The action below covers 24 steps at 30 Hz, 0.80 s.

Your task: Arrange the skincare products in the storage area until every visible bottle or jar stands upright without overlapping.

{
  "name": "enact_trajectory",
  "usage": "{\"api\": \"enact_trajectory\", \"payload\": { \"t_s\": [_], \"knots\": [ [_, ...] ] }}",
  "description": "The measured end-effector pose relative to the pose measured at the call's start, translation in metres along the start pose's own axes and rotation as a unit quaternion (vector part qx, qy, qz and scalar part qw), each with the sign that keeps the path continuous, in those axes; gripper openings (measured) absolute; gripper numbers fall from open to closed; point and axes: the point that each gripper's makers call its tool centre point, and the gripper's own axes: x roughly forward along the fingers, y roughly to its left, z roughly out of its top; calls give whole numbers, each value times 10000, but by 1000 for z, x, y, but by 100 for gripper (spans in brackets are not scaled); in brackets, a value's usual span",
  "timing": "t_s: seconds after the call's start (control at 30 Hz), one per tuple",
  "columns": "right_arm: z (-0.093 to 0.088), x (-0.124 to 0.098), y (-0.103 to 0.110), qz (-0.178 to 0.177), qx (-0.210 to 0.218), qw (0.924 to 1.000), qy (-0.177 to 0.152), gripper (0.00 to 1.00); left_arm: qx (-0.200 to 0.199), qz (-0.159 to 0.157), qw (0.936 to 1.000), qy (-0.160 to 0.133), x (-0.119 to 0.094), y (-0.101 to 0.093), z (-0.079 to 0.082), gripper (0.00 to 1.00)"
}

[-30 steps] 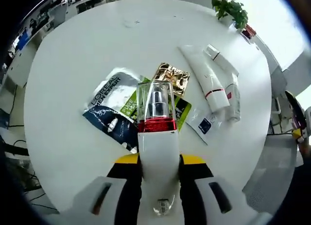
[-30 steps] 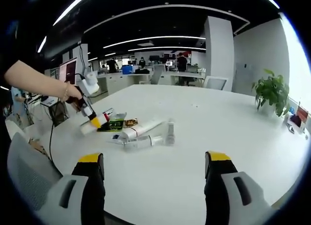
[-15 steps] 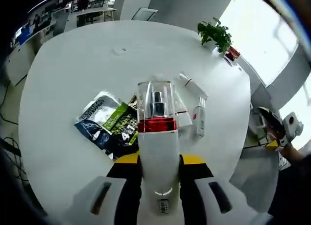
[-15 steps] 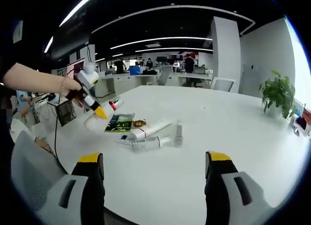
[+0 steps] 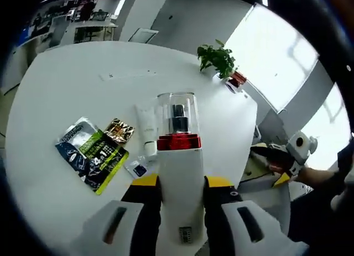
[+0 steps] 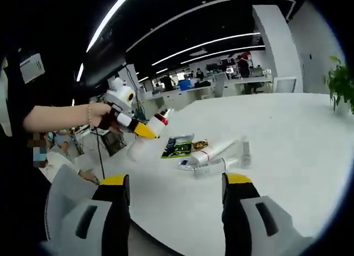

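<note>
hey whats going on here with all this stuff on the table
A person is tidying skincare products on a round white table with two handheld grippers. The left gripper is shut on a white pump bottle with a red collar and clear cap, held up above the table. The right gripper is open and holds nothing. White tubes and foil sachets lie flat on the table.

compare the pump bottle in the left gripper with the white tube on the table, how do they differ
The pump bottle is clamped in the left gripper, off the table; the white tube lies flat on the table, untouched. The pump bottle has a clear cap over a silver pump and a red band; the white tube shows no such parts. The pump bottle has a boxy body; the white tube tapers flat. Both have white bodies.
</note>
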Motion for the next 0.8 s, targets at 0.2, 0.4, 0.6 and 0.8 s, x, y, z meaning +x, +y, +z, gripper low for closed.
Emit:
{"api": "enact_trajectory", "payload": {
  "t_s": [0.2, 0.4, 0.6, 0.8],
  "knots": [
    [29, 1, 29, 682, 632, 9944, -504, 58, 381, -834, 9944, -524, -4, -52, 30, 27],
    [53, 10, 55, 1160, 285, 9917, -474, 60, 659, -1608, 9798, -994, -12, -100, 51, 27],
    [79, 11, 71, 1692, -1, 9837, -606, 61, 973, -2200, 9628, -1234, -21, -150, 60, 27],
    [114, 2, 77, 2025, 117, 9708, -1277, 62, 1255, -2518, 9502, -1339, -24, -173, 61, 27]
  ]
}}
